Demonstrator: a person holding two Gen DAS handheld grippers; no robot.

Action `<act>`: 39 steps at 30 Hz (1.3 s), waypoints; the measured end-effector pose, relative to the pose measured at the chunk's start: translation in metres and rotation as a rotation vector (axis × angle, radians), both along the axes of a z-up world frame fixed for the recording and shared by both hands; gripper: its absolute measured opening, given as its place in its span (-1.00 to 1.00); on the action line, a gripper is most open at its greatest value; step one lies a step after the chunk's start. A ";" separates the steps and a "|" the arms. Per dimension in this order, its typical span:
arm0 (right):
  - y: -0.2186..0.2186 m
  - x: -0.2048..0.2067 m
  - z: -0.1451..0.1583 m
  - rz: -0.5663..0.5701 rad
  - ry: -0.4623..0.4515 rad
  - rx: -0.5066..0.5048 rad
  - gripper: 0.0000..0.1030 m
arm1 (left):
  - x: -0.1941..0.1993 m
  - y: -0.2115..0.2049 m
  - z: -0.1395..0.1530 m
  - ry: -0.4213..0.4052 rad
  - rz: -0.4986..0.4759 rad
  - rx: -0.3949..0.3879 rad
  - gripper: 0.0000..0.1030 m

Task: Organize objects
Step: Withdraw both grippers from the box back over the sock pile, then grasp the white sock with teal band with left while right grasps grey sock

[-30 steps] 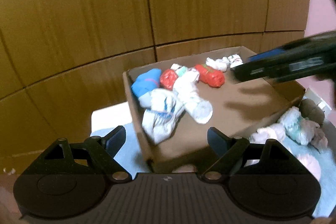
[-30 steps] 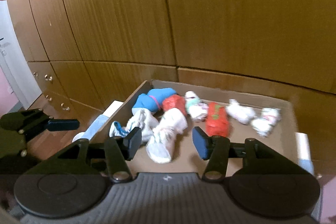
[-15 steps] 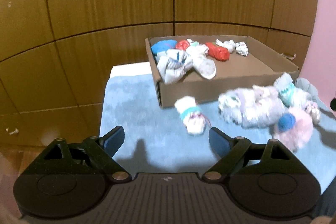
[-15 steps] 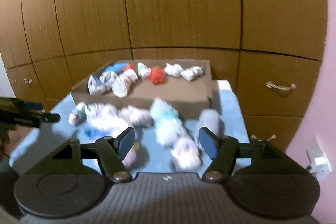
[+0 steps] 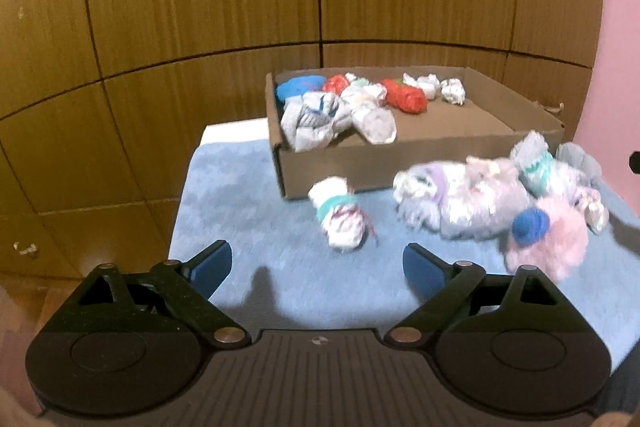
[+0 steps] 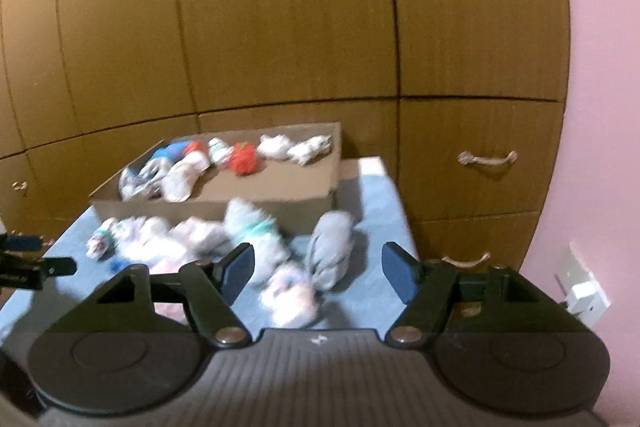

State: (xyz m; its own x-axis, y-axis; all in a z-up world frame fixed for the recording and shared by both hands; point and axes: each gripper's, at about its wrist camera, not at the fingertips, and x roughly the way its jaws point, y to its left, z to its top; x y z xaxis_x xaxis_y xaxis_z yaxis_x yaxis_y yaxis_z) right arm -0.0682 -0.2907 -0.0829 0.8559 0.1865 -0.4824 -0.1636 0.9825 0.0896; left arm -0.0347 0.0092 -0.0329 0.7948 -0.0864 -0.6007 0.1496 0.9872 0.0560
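A shallow cardboard box at the back of a blue mat holds several rolled socks: a blue one, a red one and white ones. In front of it lie loose rolls: a white one with a teal band, a pale pile and a fluffy pink one under a blue ball. My left gripper hangs over the mat short of the teal-banded roll, jaws opening and empty. My right gripper is open, with a grey roll and a blurred pale roll beyond its fingers, untouched.
Wooden cabinet doors rise behind the table, with drawer handles at the right. A pink wall with a white socket stands on the far right. My left gripper shows at the left edge of the right wrist view.
Both grippers have drawn back from above the box, so the mat and loose rolls are in sight. The right jaws stand wider than a second ago, and the left jaws slightly wider.
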 end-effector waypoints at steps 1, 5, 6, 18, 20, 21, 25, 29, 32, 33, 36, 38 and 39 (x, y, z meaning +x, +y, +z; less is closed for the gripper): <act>-0.001 0.006 -0.001 -0.002 0.004 -0.005 0.29 | 0.003 -0.002 0.000 -0.005 -0.002 0.008 0.84; -0.001 0.030 -0.010 -0.004 0.031 -0.021 0.25 | 0.016 -0.006 -0.003 -0.001 0.003 0.021 0.84; 0.000 0.034 -0.013 -0.001 0.037 -0.024 0.22 | 0.020 -0.007 -0.004 0.000 0.006 0.027 0.84; 0.010 0.058 -0.035 0.017 0.107 -0.064 0.07 | 0.047 -0.019 -0.017 0.023 -0.017 0.043 0.80; 0.010 0.062 -0.039 0.025 0.125 -0.064 0.01 | 0.051 -0.020 -0.020 0.028 -0.019 0.033 0.76; 0.010 0.064 -0.040 0.029 0.129 -0.067 -0.04 | 0.053 -0.021 -0.021 0.032 -0.019 0.030 0.69; 0.012 0.066 -0.045 0.039 0.133 -0.086 -0.15 | 0.057 -0.022 -0.028 0.035 -0.033 0.003 0.54; 0.017 0.064 -0.046 0.050 0.121 -0.107 -0.38 | 0.059 -0.024 -0.027 0.028 -0.055 -0.011 0.25; 0.018 0.064 -0.046 0.043 0.109 -0.117 -0.39 | 0.058 -0.026 -0.027 0.028 -0.068 -0.023 0.06; 0.017 0.063 -0.046 0.042 0.108 -0.114 -0.40 | 0.057 -0.026 -0.027 0.025 -0.070 -0.028 0.01; 0.017 0.064 -0.046 0.043 0.109 -0.114 -0.41 | 0.054 -0.024 -0.027 0.016 -0.065 -0.035 -0.22; 0.015 0.065 -0.043 0.044 0.109 -0.107 -0.43 | 0.055 -0.022 -0.027 0.019 -0.057 -0.038 -0.29; 0.015 0.065 -0.042 0.046 0.106 -0.104 -0.43 | 0.055 -0.022 -0.027 0.022 -0.058 -0.040 -0.31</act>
